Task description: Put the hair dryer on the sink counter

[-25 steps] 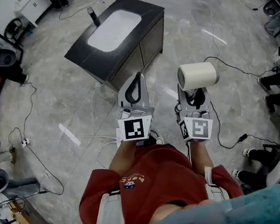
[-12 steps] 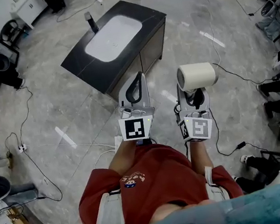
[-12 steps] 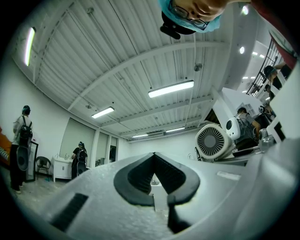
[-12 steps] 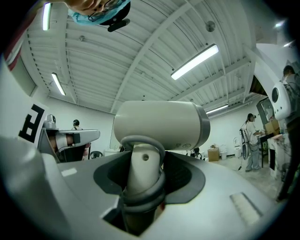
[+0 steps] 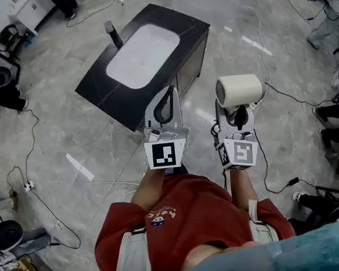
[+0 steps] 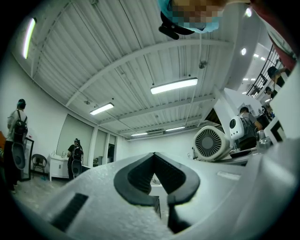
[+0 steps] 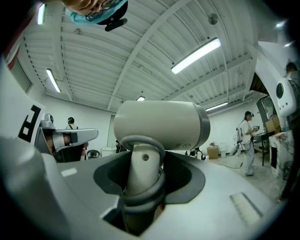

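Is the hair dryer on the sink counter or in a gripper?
In a gripper. The right gripper clamps the hair dryer by its handle; the sink counter stands apart, ahead of it.

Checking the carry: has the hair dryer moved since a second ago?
Yes. The hair dryer, held in the right gripper, has come closer to the sink counter; the floor gap between them has narrowed.

one dryer (image 5: 239,90). two grippers: left gripper (image 5: 167,96) and right gripper (image 5: 237,115). two marker cubes, one (image 5: 163,154) on each (image 5: 241,153). one sink counter (image 5: 96,79), with one basin (image 5: 142,46) and one faucet (image 5: 111,33). one person, in one red shirt (image 5: 181,218).
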### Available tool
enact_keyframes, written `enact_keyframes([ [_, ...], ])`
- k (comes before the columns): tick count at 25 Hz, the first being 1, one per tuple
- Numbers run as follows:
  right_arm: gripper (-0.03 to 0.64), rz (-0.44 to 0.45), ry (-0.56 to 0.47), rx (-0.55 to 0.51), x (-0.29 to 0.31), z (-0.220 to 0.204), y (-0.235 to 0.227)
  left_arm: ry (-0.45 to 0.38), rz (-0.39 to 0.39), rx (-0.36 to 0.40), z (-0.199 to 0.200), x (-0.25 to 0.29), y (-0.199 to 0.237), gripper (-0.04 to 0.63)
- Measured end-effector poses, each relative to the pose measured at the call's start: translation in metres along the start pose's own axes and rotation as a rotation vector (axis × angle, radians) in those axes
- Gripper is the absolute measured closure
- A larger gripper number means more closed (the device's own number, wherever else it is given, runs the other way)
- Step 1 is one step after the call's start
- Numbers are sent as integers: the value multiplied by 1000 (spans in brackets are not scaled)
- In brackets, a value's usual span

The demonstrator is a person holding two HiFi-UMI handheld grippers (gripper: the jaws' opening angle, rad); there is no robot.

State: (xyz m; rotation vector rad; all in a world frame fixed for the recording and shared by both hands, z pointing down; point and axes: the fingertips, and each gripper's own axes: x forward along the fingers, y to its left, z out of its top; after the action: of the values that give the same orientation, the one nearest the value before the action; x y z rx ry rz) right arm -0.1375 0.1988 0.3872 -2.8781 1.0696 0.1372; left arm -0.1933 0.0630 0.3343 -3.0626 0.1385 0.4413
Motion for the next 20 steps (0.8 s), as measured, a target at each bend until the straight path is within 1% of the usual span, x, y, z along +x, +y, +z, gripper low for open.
enact_keyframes([
  [11,423,-20,24,-17,86,-13,32,4,-8,-34,-23,53,80,600],
  [20,423,-31,35,-33,129,-18,52,8,-8,-70,-38,76,123,600],
])
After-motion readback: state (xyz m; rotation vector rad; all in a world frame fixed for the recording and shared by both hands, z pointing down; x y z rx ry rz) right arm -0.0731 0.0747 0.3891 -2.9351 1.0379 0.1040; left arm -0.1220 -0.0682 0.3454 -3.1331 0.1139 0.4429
